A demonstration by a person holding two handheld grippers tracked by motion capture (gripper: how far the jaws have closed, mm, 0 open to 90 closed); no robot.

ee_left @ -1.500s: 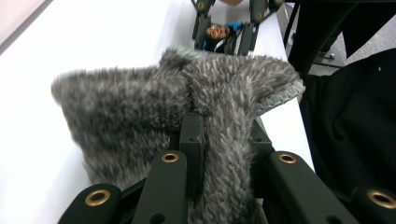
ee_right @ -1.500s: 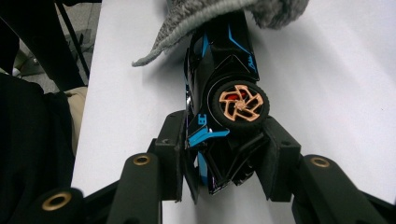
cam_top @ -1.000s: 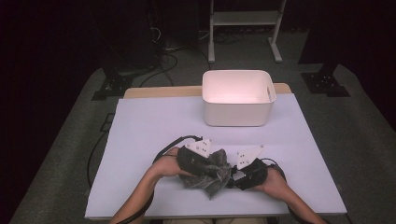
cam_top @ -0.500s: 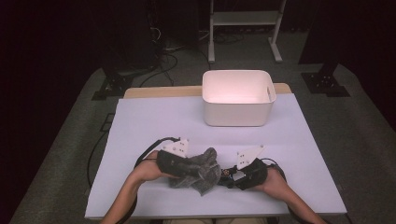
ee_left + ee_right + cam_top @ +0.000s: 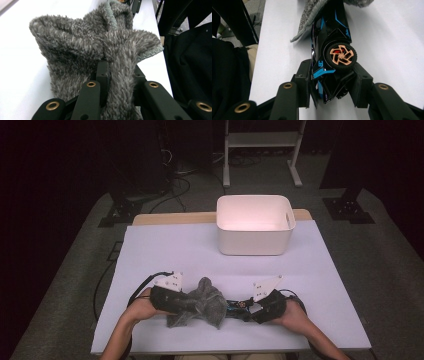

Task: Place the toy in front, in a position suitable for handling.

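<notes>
**Cloth over car nose, pull axis runs left–right**

Left gripper clamped on grey fuzzy cloth, fingers narrow, pinching a bunched fold. Right gripper clamped on black-and-blue toy car, fingers part-way closed on rear end, either side of copper-spoked wheel. Car tipped on its side, long axis level along near edge of white surface, pointing straight from right fingers toward left hand. Front of car tucked under cloth hem; cloth lies on left-hand side of car, touching it, draped over nose. Both hands low, facing each other, near front edge. White bin well apart, toward far edge. Likely step: wiping or uncovering car; coming move probably turns on sliding cloth along car's long axis, left hand nearer cloth. Risk: cloth snagging on wheel.
</notes>
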